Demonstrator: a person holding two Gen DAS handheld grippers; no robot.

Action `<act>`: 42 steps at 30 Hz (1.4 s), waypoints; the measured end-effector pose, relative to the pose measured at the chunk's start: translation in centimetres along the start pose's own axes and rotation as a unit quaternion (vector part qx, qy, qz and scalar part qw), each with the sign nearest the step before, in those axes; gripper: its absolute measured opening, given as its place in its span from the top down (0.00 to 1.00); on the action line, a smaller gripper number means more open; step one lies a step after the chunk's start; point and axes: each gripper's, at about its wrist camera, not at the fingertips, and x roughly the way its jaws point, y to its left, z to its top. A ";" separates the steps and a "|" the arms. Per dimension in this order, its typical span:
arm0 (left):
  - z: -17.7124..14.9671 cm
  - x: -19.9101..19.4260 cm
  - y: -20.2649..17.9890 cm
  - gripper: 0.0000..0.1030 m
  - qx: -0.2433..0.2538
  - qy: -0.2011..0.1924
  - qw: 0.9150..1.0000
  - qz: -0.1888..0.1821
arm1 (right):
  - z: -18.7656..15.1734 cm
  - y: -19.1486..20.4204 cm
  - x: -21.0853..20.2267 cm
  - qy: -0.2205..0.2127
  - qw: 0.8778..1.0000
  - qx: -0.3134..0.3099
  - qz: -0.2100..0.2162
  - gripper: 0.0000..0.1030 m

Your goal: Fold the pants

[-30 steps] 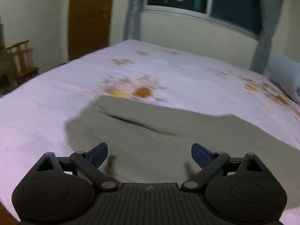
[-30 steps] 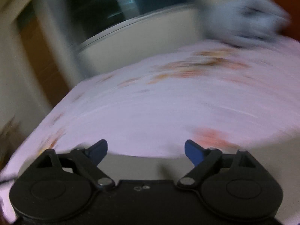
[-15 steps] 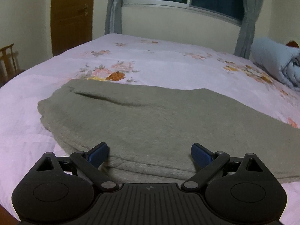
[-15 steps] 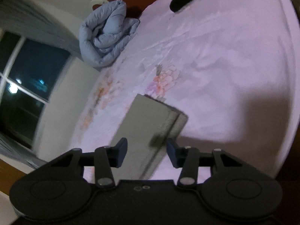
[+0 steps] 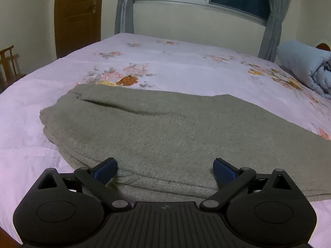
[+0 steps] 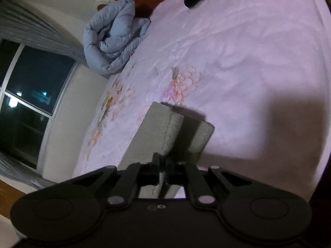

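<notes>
Grey-green pants (image 5: 165,128) lie flat across a pink floral bed, folded lengthwise with the legs stacked. My left gripper (image 5: 165,168) is open, its blue fingertips (image 5: 106,168) straddling the near edge of the waist end just above the cloth. In the right wrist view the pants' leg end (image 6: 163,132) shows, with both hems stacked. My right gripper (image 6: 162,171) is shut on the leg end near the hems, the fingers pinched together on the fabric.
The bedsheet (image 5: 175,62) spreads wide behind the pants. A rolled blue duvet (image 5: 306,70) lies at the right head end, also in the right wrist view (image 6: 113,37). A window with grey curtains (image 5: 271,20), a brown door (image 5: 76,14) and a wooden chair (image 5: 8,62) stand beyond.
My right gripper swung round to the leg end and closed from open onto the hems. My left gripper settled lower over the waist edge and stayed open.
</notes>
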 end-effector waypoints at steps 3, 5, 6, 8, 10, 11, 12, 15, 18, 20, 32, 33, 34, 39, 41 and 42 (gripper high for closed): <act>0.1 0.0 0.0 0.04 0.003 0.003 1.000 0.000 | -0.1 -1.6 1.4 0.009 0.999 0.029 -0.012 1.00; 0.3 -0.3 0.0 0.04 0.003 0.003 1.000 -0.001 | 0.0 -1.8 1.0 0.005 0.999 0.042 -0.001 0.98; 0.4 -0.6 0.1 0.04 0.001 0.003 1.000 -0.004 | 0.0 -1.7 0.2 -0.008 0.999 0.043 0.002 0.87; 0.5 -1.0 0.0 0.04 0.000 0.002 1.000 -0.014 | 0.0 -1.7 -1.3 -0.030 0.999 0.033 0.001 0.75; 0.3 -1.1 -0.6 0.04 0.008 0.001 1.000 -0.019 | 0.0 -2.4 -1.3 -0.014 0.999 0.028 -0.002 0.76; 0.3 -1.0 -1.0 0.04 0.015 0.002 1.000 -0.019 | 0.0 -2.7 -0.9 -0.007 0.999 0.033 -0.004 0.78; 0.2 -0.9 -1.4 0.04 0.022 0.005 1.000 -0.020 | 0.0 -3.2 -0.6 -0.006 0.999 0.039 -0.001 0.78; 0.2 -0.9 -2.6 0.04 0.030 0.013 0.999 -0.007 | 0.3 -3.3 0.4 -0.003 1.000 0.030 0.002 0.86; 0.4 -2.0 -4.8 0.04 0.019 0.002 0.999 -0.043 | 0.5 -2.3 0.2 0.002 1.000 0.005 0.014 0.92; 0.4 -2.2 -7.6 0.04 0.034 0.001 0.998 -0.059 | 0.7 -2.5 0.9 0.019 1.000 0.008 0.004 0.90; -3.3 -1.1 -27.9 0.04 0.060 0.090 0.976 -0.189 | 0.6 -2.6 0.1 0.037 0.999 0.006 0.028 0.82; -3.9 -0.5 -28.8 0.04 0.069 0.107 0.975 -0.181 | 0.6 -2.7 0.1 0.036 0.999 0.007 0.029 0.82; -4.5 -0.3 -29.5 0.04 0.089 0.108 0.976 -0.168 | 0.6 -3.0 0.0 0.035 0.999 0.016 0.032 0.82; -6.1 -1.2 -31.4 0.01 0.152 0.103 0.973 -0.141 | 0.9 -4.5 -0.6 0.012 0.996 0.072 0.043 0.81; -6.2 -1.2 -31.3 0.01 0.159 0.097 0.973 -0.138 | 1.0 -4.5 -0.4 0.014 0.997 0.070 0.042 0.82; -6.2 -1.2 -31.4 0.00 0.163 0.095 0.973 -0.136 | 1.0 -4.5 -0.3 0.012 0.997 0.070 0.041 0.82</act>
